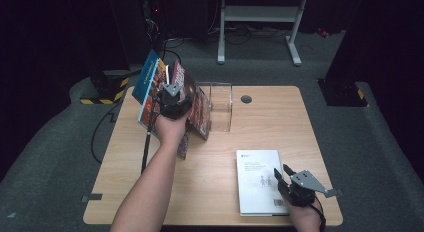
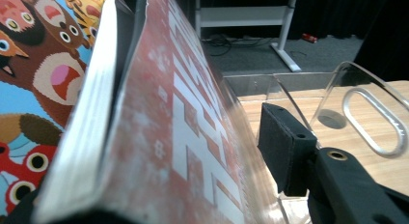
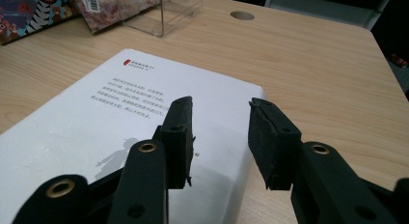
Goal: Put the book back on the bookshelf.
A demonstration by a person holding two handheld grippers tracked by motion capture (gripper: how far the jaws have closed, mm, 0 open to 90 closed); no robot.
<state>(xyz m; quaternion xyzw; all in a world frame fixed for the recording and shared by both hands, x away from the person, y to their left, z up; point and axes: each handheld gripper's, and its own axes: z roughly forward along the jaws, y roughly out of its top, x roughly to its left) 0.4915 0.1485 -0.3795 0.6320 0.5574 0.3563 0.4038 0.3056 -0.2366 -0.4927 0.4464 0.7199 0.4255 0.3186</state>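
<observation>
Left gripper [image 1: 172,99]: jaws spread round the red book [image 2: 193,137], pad off its cover, so it leans left of the stand [image 1: 221,107] | Right gripper [image 1: 285,178]: parted, empty, over the white book [image 1: 257,179] in front of the stand; you take it next.

A light wooden table [image 1: 220,187] with a round cable hole [image 1: 246,99] near its far edge carries everything. A white book [image 1: 259,181] lies flat at the near right, its near edge close to the table's front rim. A clear acrylic stand [image 1: 221,108] sits at the far middle, and colourful books [image 1: 192,104] stand tilted against its left side, their lower edges on the wood
</observation>
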